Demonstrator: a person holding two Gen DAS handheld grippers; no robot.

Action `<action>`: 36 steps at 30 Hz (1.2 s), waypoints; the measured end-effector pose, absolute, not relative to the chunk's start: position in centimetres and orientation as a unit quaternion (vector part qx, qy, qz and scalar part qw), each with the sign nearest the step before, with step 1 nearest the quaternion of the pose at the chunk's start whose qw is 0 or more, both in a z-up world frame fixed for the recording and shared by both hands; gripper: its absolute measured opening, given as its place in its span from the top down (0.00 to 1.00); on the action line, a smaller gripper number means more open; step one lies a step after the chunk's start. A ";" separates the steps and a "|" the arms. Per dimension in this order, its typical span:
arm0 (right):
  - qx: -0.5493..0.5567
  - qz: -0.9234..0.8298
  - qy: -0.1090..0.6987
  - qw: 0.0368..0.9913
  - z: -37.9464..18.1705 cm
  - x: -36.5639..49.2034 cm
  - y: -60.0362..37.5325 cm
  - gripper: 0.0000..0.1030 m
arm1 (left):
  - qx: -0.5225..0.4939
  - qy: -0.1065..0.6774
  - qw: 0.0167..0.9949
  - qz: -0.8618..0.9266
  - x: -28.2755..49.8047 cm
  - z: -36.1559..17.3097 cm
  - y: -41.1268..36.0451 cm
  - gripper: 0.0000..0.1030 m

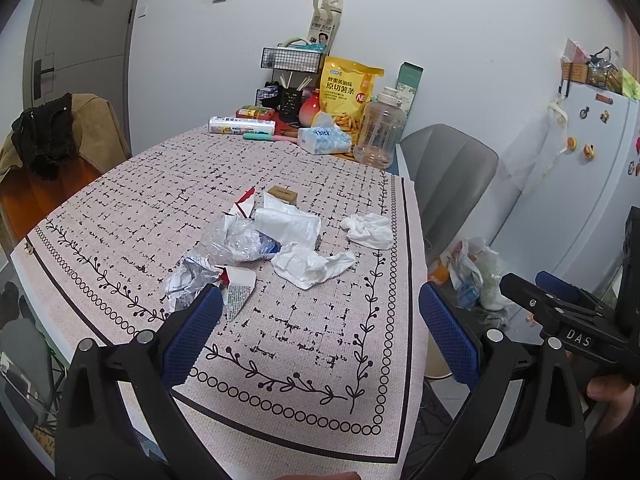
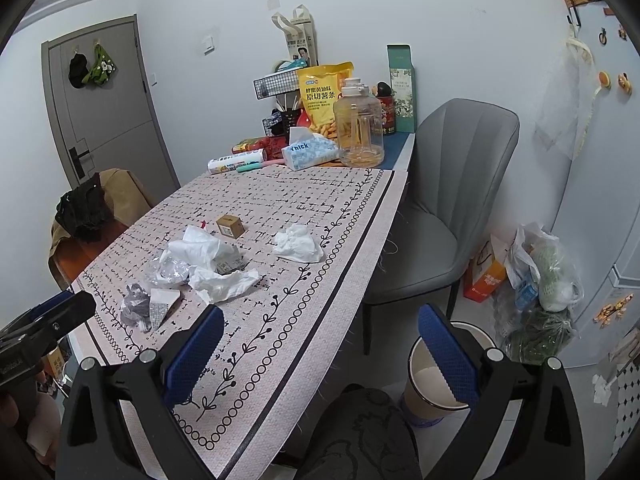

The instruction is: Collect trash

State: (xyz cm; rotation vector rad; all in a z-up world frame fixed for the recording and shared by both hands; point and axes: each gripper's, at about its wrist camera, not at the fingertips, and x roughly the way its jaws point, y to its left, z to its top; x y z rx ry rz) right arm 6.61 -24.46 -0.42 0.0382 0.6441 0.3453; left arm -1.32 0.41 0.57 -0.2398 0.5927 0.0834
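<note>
Trash lies in the middle of the patterned tablecloth (image 1: 300,320): crumpled white tissues (image 1: 312,266), a lone tissue wad (image 1: 370,230) to the right, clear plastic wrap (image 1: 234,242), crumpled printed paper (image 1: 188,280), a torn carton piece (image 1: 238,292) and a small brown box (image 1: 283,194). My left gripper (image 1: 320,320) is open and empty, near the table's front edge, short of the pile. My right gripper (image 2: 320,352) is open and empty over the table's right edge; the tissues (image 2: 224,282) and the lone wad (image 2: 298,243) lie ahead on its left. A white bin (image 2: 436,376) stands on the floor below it.
At the table's far end stand a tissue pack (image 1: 324,140), a yellow snack bag (image 1: 348,94), a clear jug (image 1: 380,130) and a wire rack (image 1: 292,60). A grey chair (image 2: 448,204) is at the right, bags (image 2: 536,276) by the fridge, a clothes-draped chair (image 1: 52,152) at the left.
</note>
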 end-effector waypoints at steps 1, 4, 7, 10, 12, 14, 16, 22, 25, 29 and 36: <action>0.019 0.168 0.315 0.934 -0.4 6.6 -24.5 0.08 | -0.117 0.291 0.949 0.041 -1.3 0.6 0.4 0.06; 0.020 0.167 0.316 0.934 -0.4 6.7 -24.6 0.08 | -0.118 0.290 0.949 0.041 -1.3 0.7 0.4 0.06; 0.020 0.167 0.316 0.934 -0.4 6.7 -24.6 0.08 | -0.117 0.289 0.949 0.041 -1.4 0.8 0.4 0.06; 0.023 0.167 0.317 0.933 -0.4 6.7 -24.6 0.08 | -0.115 0.290 0.949 0.043 -1.3 0.8 0.4 0.06; 0.023 0.168 0.317 0.933 -0.4 6.7 -24.6 0.08 | -0.117 0.289 0.949 0.044 -1.4 0.8 0.4 0.06; 0.022 0.169 0.316 0.933 -0.3 6.7 -24.6 0.08 | -0.117 0.288 0.949 0.044 -1.5 0.8 0.4 0.06; 0.023 0.169 0.316 0.933 -0.3 6.7 -24.6 0.08 | -0.116 0.288 0.950 0.044 -1.6 0.8 0.4 0.06; 0.032 0.172 0.316 0.932 -0.4 6.6 -24.9 0.08 | -0.111 0.289 0.950 0.047 -1.6 0.9 0.2 0.06; 0.032 0.174 0.321 0.931 -0.7 6.7 -24.9 0.08 | -0.113 0.290 0.949 0.047 -1.7 0.8 0.2 0.06; 0.031 0.171 0.323 0.930 -0.7 6.8 -25.0 0.08 | -0.116 0.290 0.949 0.048 -1.7 0.7 0.4 0.06; 0.029 0.168 0.325 0.930 -0.7 7.0 -24.6 0.08 | -0.121 0.291 0.948 0.046 -1.5 0.4 0.8 0.06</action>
